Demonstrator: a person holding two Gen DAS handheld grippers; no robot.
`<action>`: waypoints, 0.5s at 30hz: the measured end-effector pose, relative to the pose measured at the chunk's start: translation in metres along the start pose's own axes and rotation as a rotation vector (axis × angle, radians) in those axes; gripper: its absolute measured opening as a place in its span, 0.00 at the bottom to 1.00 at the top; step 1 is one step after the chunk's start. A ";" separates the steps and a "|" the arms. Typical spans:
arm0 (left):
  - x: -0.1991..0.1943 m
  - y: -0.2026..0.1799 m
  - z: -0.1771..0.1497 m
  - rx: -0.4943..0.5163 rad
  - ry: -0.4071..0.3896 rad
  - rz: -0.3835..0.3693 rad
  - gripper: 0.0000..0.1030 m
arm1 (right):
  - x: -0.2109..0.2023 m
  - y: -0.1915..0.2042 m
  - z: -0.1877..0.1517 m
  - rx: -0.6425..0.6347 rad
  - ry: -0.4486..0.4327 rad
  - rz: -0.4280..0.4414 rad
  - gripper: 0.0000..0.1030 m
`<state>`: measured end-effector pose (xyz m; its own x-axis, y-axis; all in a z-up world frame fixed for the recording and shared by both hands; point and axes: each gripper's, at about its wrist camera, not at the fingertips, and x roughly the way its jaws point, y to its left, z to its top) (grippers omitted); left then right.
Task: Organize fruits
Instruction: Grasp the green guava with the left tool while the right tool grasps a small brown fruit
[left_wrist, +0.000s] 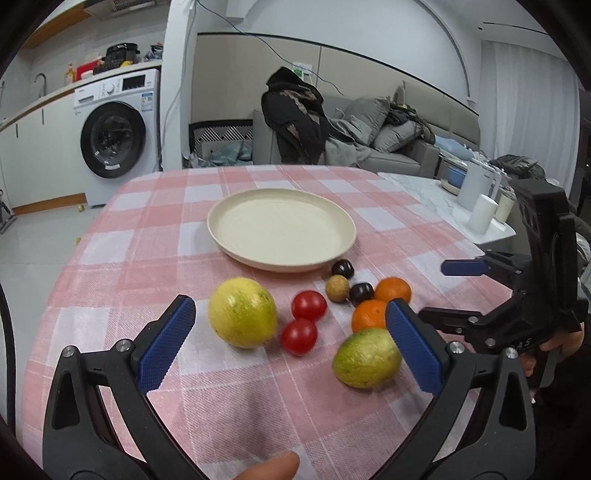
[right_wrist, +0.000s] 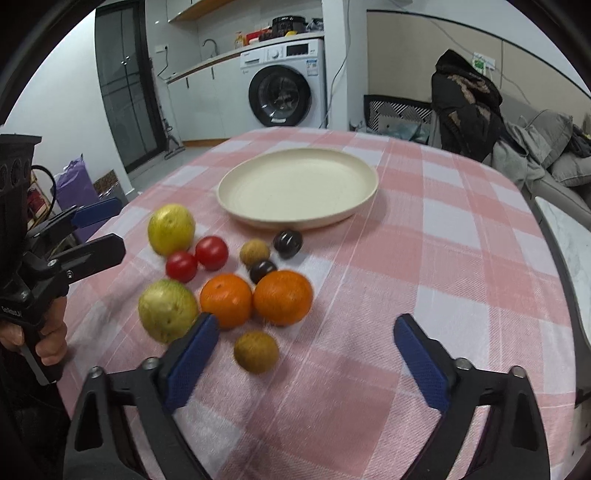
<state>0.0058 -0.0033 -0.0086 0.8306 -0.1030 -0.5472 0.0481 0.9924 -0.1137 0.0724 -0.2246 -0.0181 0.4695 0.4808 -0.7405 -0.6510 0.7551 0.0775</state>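
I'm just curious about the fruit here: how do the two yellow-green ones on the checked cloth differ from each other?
The round yellow fruit nearer the plate is mostly bright yellow with faint green flecks; the greener oval fruit nearer the cameras shows more green skin. The yellow one looks rounder, the green one more elongated. The yellow one lies beside the two red cherry tomatoes, the green one beside an orange tangerine. Both rest on the pink checked tablecloth, outside the cream plate.

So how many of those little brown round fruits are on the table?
2. One sits near the plate, beside two dark plums; the other lies alone nearest the right jaws, in front of the oranges. The left camera shows only the first.
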 end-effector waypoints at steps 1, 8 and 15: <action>0.000 -0.002 -0.002 0.006 0.010 -0.010 1.00 | 0.001 0.002 -0.002 -0.001 0.018 0.012 0.84; 0.005 -0.024 -0.013 0.095 0.089 -0.067 0.86 | 0.005 0.008 -0.011 -0.017 0.066 0.079 0.75; 0.018 -0.045 -0.025 0.176 0.173 -0.117 0.67 | 0.007 0.012 -0.016 -0.030 0.098 0.109 0.59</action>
<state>0.0049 -0.0518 -0.0340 0.7069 -0.2130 -0.6744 0.2470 0.9679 -0.0468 0.0586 -0.2188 -0.0331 0.3355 0.5121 -0.7907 -0.7130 0.6866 0.1421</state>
